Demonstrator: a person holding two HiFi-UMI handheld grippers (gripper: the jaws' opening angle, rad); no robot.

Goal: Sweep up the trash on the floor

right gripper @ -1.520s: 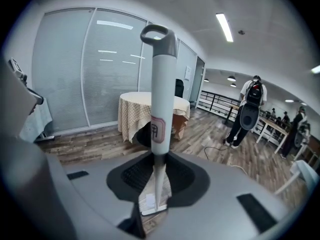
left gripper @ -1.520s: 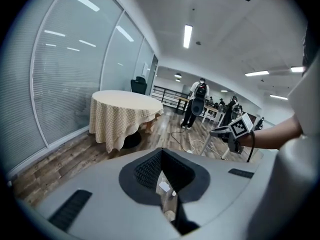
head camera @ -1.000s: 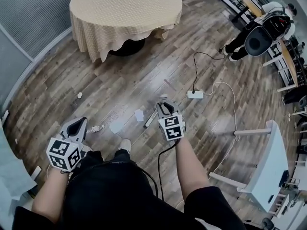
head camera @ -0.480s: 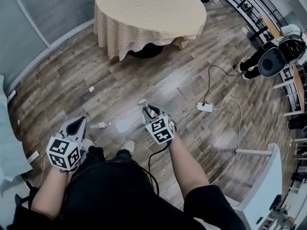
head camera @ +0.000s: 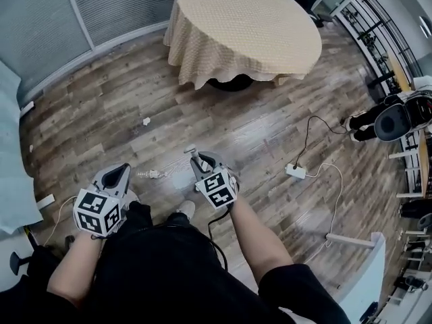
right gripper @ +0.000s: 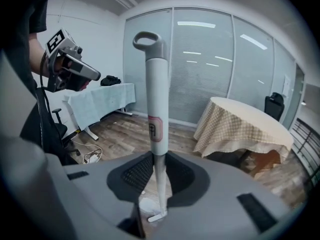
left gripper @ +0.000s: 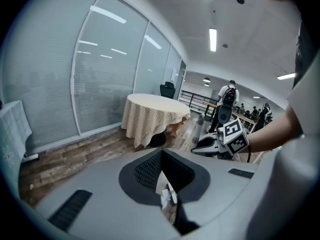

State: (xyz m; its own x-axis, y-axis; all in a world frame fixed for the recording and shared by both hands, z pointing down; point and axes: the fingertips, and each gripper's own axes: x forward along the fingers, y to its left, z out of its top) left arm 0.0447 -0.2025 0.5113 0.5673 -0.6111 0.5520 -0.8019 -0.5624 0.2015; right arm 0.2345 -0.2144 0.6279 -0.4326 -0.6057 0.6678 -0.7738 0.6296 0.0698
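Note:
My right gripper [head camera: 200, 160] is shut on the thin lower shaft of a white broom handle [right gripper: 154, 109] that stands upright between its jaws, a grey loop at its top. Under the handle lies a pale scrap of paper [right gripper: 150, 204] on the wood floor. A crumpled piece of trash [head camera: 154, 174] lies between the two grippers, and another small crumpled wad [head camera: 146, 121] lies farther off. My left gripper [head camera: 113, 178] hangs at the left above the floor, its jaws together with nothing seen between them [left gripper: 167, 184].
A round table with a beige cloth [head camera: 246, 29] stands ahead. A white power strip [head camera: 295, 171] with cables lies to the right. A figure in black and white [head camera: 395, 120] is at far right. A cloth-covered table [head camera: 13, 147] stands at left, a white desk [head camera: 364, 275] at lower right.
The whole view has swung, so the round table now sits farther right. My right gripper with the handle has moved left, nearer the trash between the grippers. The left gripper has hardly shifted.

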